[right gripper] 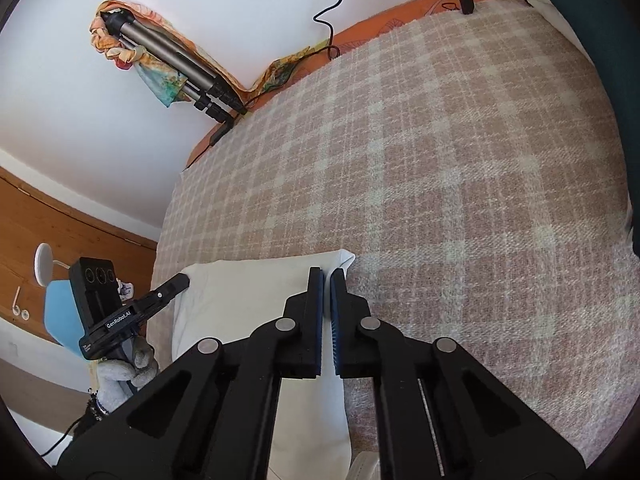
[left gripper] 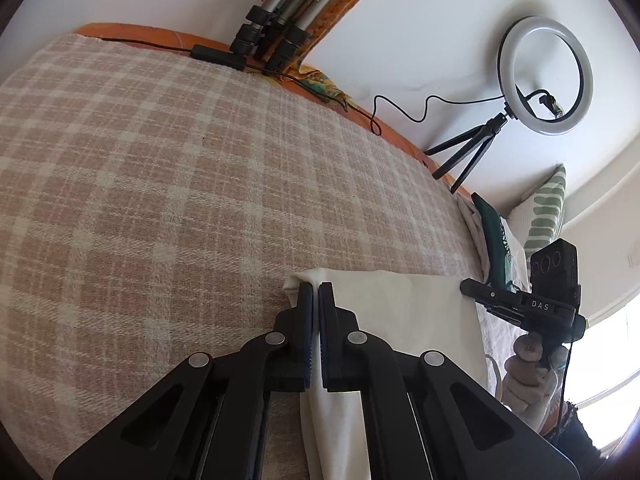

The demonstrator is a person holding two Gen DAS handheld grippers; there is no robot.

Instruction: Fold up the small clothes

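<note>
A cream white garment (left gripper: 396, 312) lies on the pink and cream plaid blanket (left gripper: 180, 184). My left gripper (left gripper: 315, 289) is shut on the garment's left corner. The right gripper also shows in the left wrist view (left gripper: 466, 287), at the garment's right edge. In the right wrist view my right gripper (right gripper: 329, 274) is shut on the garment (right gripper: 248, 300) near its right corner, on the blanket (right gripper: 440, 160). The left gripper shows in that view (right gripper: 184, 280), at the garment's left corner. Both hold the same far edge of the cloth.
A ring light on a small tripod (left gripper: 544, 76) stands at the bed's far edge. A folded tripod with colourful cloth (left gripper: 276, 28) leans against the white wall. Folded clothes and a striped pillow (left gripper: 548, 212) lie at the right. An orange sheet edges the bed.
</note>
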